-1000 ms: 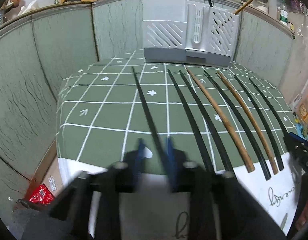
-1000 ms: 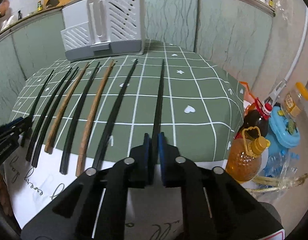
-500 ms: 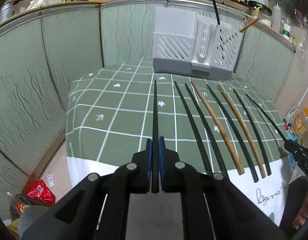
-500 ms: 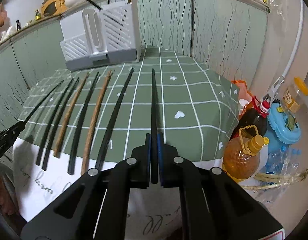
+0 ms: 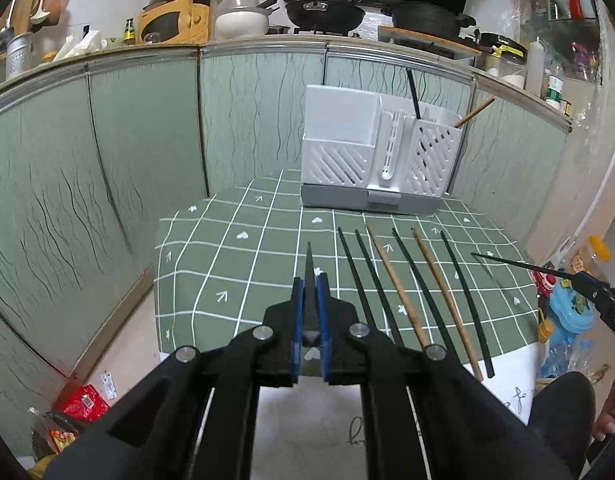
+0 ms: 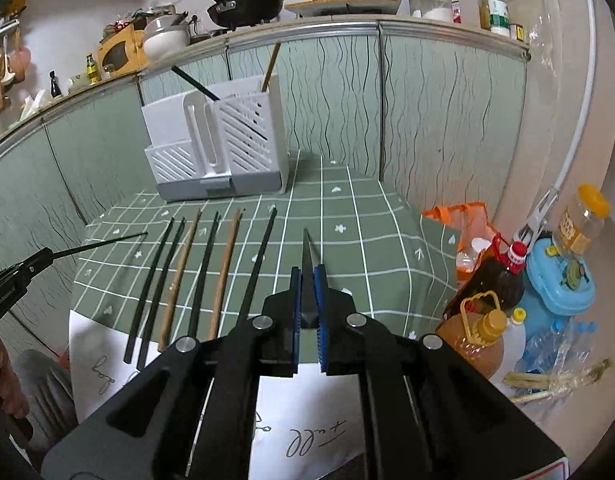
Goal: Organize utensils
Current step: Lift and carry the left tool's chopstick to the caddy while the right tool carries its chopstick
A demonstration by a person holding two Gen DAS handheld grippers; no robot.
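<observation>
- Both grippers have lifted since a second ago: left gripper (image 5: 308,312) and right gripper (image 6: 307,304) each clamp a black chopstick (image 5: 308,268) clear of the surface (image 5: 243,264).
- Ahead of the fingers stands the holder (image 5: 371,168), likely next.

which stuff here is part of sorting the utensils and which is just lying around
Job:
black chopstick in left tool
black chopstick in right tool
white slotted utensil holder

Lying about:
amber oil jug
blue plastic container
</observation>
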